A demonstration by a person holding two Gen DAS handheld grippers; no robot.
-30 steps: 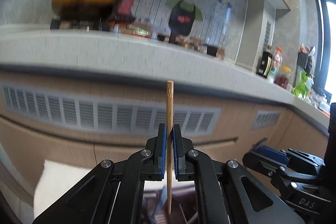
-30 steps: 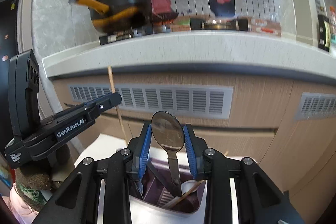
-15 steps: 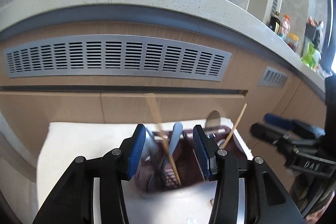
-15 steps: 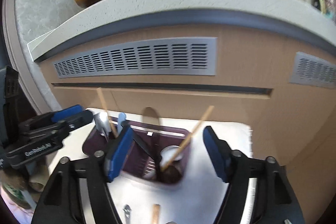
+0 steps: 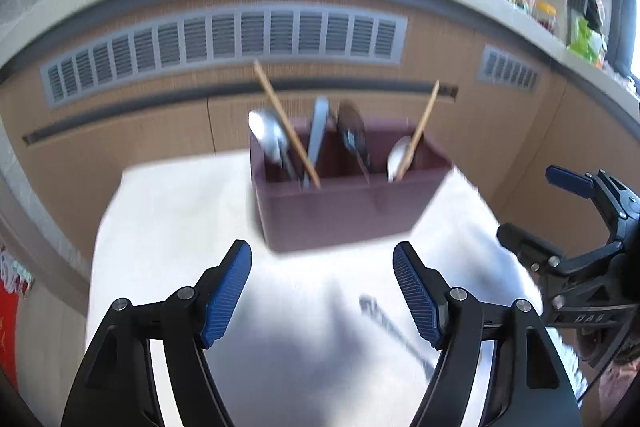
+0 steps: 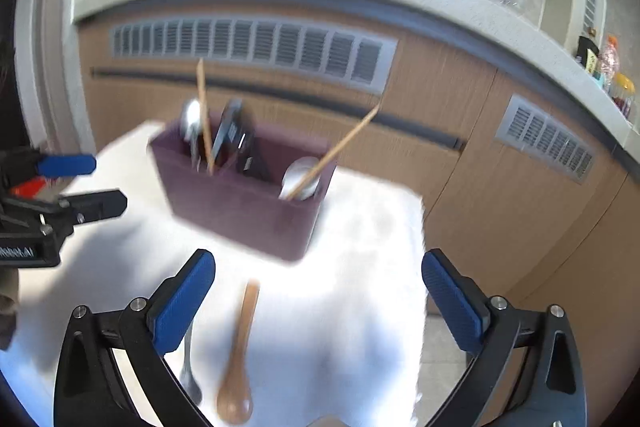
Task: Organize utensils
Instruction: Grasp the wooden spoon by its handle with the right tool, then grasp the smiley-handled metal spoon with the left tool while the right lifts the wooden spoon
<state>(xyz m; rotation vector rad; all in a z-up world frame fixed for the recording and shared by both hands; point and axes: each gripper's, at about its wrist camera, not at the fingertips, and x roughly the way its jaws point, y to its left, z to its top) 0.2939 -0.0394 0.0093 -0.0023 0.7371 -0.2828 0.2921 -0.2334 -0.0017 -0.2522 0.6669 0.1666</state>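
Left wrist view has the left gripper (image 5: 322,291) with its blue pads spread and still opening, nothing between them, just white cloth (image 5: 168,227) underneath. Straight ahead on that cloth sits the maroon utensil holder (image 5: 340,215), standing upright in front of the wooden cabinet (image 5: 120,147) with the grey vent (image 5: 224,39). Inside it: a metal spoon (image 5: 266,139) and a chopstick (image 5: 286,125) leaning on the left side, a couple of darker handles in the middle (too blurry to name), and a second chopstick (image 5: 418,131) with another spoon bowl on the right end. A metal utensil (image 5: 396,331) lies loose on the cloth near the right pad, pretty smeared, maybe a fork.

The right gripper (image 6: 318,301) is about as wide as it goes, jaws opening too, holding nothing. Right wrist cam shows a wooden spoon (image 6: 240,355) lying flat on the cloth between its pads, bowl end nearest the camera, not touched by either pad. Another metal piece (image 6: 188,367) lies just beside the left pad. The holder sits further back, well apart from both.
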